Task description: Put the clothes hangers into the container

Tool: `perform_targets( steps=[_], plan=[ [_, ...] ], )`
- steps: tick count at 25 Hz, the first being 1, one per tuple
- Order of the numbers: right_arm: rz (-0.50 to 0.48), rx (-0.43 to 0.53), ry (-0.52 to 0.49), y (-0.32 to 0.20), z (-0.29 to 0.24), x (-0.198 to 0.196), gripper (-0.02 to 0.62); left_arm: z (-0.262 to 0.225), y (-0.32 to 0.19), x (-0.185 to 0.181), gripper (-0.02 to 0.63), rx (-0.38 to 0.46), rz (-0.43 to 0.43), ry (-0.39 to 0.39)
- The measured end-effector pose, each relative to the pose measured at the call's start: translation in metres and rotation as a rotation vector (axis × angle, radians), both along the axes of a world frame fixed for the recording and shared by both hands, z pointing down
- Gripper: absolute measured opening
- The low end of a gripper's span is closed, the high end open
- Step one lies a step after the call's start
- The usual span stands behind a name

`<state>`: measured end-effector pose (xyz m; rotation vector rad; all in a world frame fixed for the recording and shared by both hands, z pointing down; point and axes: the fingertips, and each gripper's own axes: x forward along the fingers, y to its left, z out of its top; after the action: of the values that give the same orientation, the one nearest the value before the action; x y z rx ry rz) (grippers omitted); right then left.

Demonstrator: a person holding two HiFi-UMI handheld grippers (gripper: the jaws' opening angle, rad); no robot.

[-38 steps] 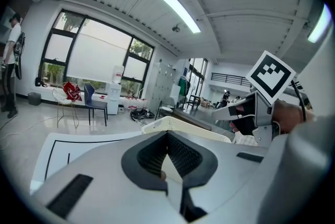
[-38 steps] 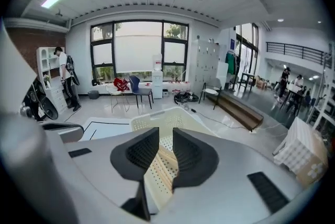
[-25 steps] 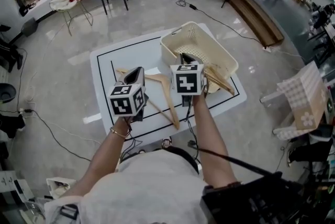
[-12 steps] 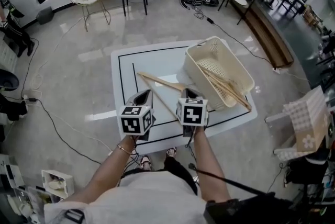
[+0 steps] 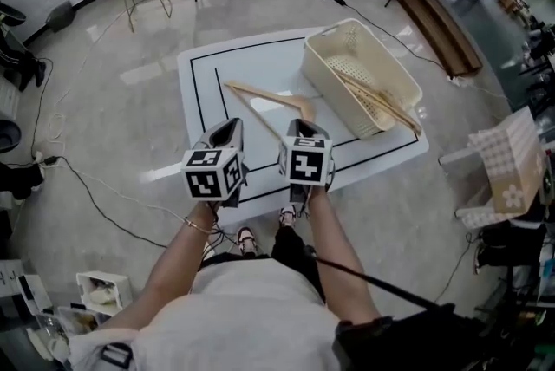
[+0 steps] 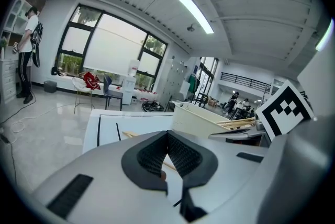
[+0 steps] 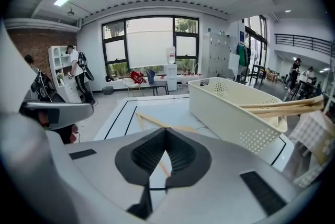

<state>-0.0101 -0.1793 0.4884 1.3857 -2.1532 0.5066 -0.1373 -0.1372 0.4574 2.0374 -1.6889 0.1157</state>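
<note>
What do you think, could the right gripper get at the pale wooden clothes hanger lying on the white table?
Probably yes: the hanger lies uncovered ahead of the right gripper, with nothing between them, though its shut jaws must open first.

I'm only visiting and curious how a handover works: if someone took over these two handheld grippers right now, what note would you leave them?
Left gripper: shut, empty, held near the table's front edge.
Right gripper: shut, empty, close beside the left one.
Things: one wooden hanger lies flat on the white table, ahead of both grippers. Other hangers lie in the cream basket on the right, with their ends jutting over its rim.
Done: those hangers are in the basket.
Left: grasp the hanger on the table and put it into the basket.
</note>
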Motion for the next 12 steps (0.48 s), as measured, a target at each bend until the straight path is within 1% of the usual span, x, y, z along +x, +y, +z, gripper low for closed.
perform_targets(
  steps=[7,10,12],
  plan=[
    [0.013,-0.025,0.004,0.012,0.006,0.008,0.017,0.005,0.006,0.012,0.003,-0.006,0.037,-0.008],
    [0.03,-0.029,0.0,0.013,0.005,0.016,0.017,0.005,0.006,0.018,0.003,-0.001,0.042,0.01],
    [0.054,-0.041,-0.023,0.013,0.005,0.021,0.017,0.006,0.006,0.018,0.004,-0.006,0.037,0.018]
  ],
)
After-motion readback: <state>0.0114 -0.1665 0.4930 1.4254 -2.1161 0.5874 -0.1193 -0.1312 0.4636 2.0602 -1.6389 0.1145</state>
